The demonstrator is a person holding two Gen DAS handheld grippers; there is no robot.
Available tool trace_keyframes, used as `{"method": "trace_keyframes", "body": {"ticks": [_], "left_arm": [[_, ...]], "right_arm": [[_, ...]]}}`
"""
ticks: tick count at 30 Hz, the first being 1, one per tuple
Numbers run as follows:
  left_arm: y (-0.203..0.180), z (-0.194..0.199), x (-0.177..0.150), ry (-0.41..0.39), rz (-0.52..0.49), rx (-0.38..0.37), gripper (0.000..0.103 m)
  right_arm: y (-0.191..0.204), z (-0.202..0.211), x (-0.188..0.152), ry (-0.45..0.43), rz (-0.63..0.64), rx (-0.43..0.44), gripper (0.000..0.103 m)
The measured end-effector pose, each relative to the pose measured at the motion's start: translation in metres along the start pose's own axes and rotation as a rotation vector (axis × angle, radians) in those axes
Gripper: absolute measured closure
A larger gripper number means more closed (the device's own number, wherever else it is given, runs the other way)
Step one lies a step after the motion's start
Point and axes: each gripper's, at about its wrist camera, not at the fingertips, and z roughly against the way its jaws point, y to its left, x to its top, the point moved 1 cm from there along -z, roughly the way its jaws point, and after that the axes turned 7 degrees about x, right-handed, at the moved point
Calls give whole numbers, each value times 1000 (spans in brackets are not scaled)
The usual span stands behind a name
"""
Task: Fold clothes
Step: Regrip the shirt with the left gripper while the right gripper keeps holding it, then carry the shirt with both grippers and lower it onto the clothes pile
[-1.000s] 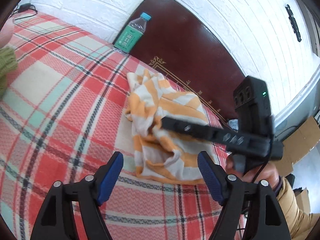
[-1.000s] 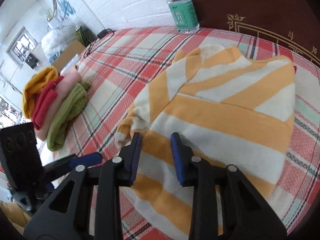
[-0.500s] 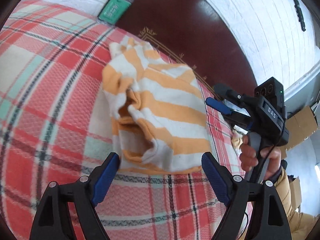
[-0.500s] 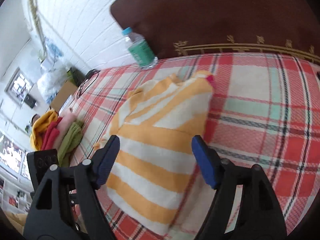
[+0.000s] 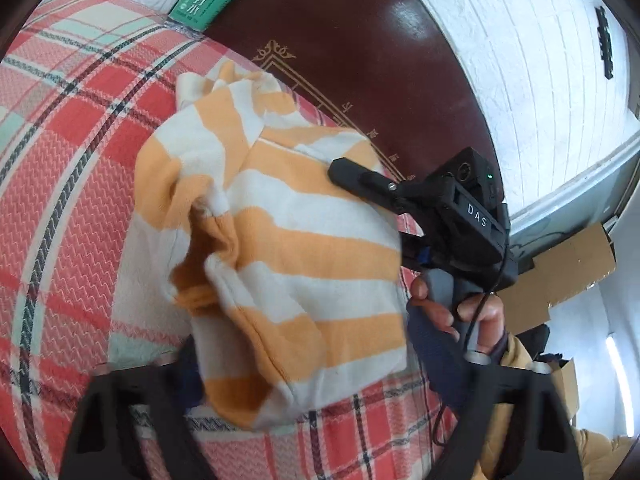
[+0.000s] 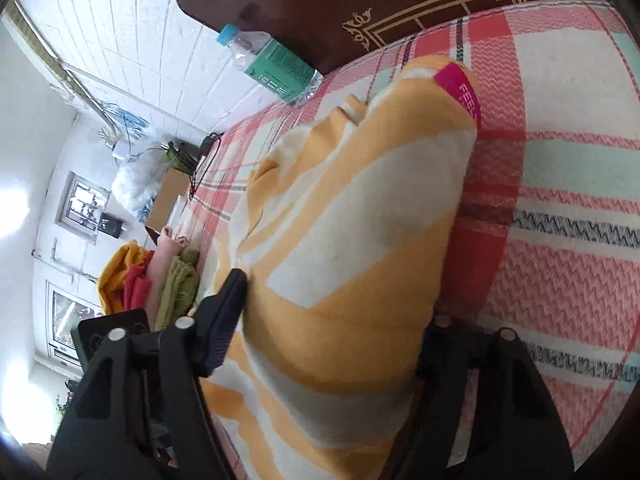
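A folded orange-and-white striped garment point(image 5: 288, 264) lies on the plaid bedspread point(image 5: 68, 184). My left gripper point(image 5: 304, 384) is open, its fingers spread to either side of the garment's near end. My right gripper point(image 6: 332, 336) is also open and straddles the garment point(image 6: 360, 220) from its right side. It shows in the left wrist view point(image 5: 404, 220), with one finger over the bundle's top and the other at its right edge. A pink label point(image 6: 462, 88) sits at the garment's far end.
A water bottle with a green label point(image 6: 276, 66) lies against the dark wooden headboard point(image 5: 360, 40). A pile of folded yellow, red, pink and green clothes point(image 6: 156, 276) sits further along the bed. Cardboard boxes point(image 5: 560, 276) stand beside the bed.
Both grippers have moved in close, so each now straddles the striped bundle. The right gripper, shut on the fabric one second ago, has been open since half a second ago.
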Motion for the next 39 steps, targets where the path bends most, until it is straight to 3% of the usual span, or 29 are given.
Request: {"method": "trace_keyframes", "body": {"ticks": [2, 4, 7, 12, 14, 25, 34, 39], "left_arm": [[5, -1, 1, 2, 34, 2, 70], [11, 3, 1, 1, 75, -6, 79], [9, 13, 3, -15, 81, -34, 82], [-13, 43, 7, -50, 47, -77, 81], [-22, 57, 8, -70, 25, -82, 74], [-55, 150, -2, -185, -68, -108, 74], [-47, 244, 10, -340, -82, -92, 70], [-36, 319, 15, -457, -100, -12, 69]], "right_arm": [[-4, 3, -1, -4, -37, 18, 60], [-3, 8, -4, -13, -55, 26, 63], [5, 17, -7, -36, -76, 56, 65], [37, 36, -11, -85, -66, 107, 65], [49, 42, -14, -102, -69, 133, 65], [133, 60, -23, -152, -6, 279, 65], [235, 20, -16, -124, 102, 389, 65], [291, -23, -11, -68, 151, 487, 65]]}}
